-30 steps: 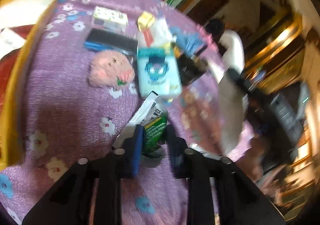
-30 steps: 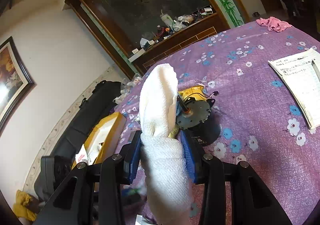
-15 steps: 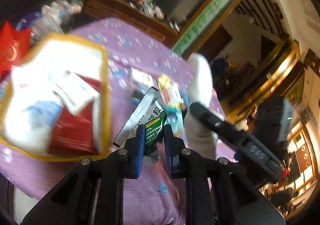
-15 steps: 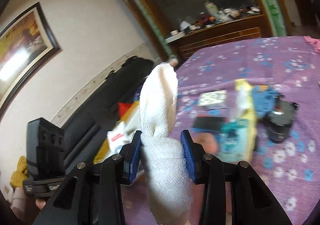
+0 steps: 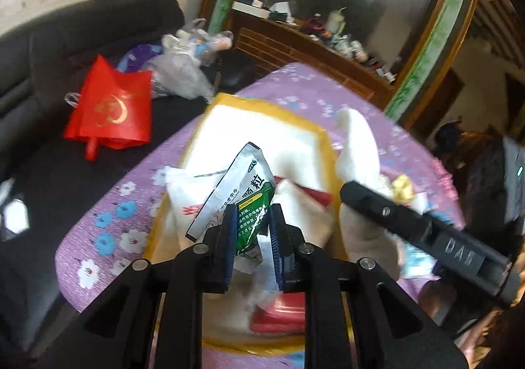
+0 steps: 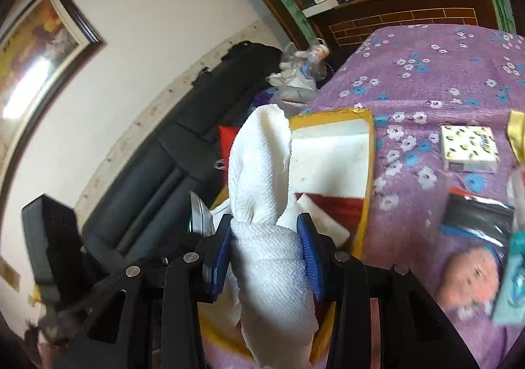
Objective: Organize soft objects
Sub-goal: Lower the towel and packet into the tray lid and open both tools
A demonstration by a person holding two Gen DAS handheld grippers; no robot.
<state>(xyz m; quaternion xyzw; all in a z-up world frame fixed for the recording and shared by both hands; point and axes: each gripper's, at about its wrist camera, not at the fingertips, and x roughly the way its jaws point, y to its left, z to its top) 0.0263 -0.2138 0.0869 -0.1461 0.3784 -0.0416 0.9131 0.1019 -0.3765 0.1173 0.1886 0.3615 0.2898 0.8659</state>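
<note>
My left gripper (image 5: 252, 224) is shut on a green and silver sachet (image 5: 244, 195), held above the yellow-rimmed box (image 5: 315, 132) that has a white inside and holds packets. My right gripper (image 6: 266, 237) is shut on a white towel (image 6: 262, 172), held over the same box (image 6: 367, 172). In the left wrist view the towel (image 5: 357, 152) and the right gripper's black body (image 5: 426, 234) sit just right of the box.
The purple flowered tablecloth (image 6: 426, 80) carries a tissue pack (image 6: 469, 147), a pink plush (image 6: 472, 273) and a black packet (image 6: 475, 221). A red bag (image 5: 111, 106) and plastic bags (image 5: 183, 67) lie on the dark sofa (image 5: 65, 40) beyond the table edge.
Both grippers have swung left from the cluttered middle of the table to over the yellow-rimmed box, each still holding its item.
</note>
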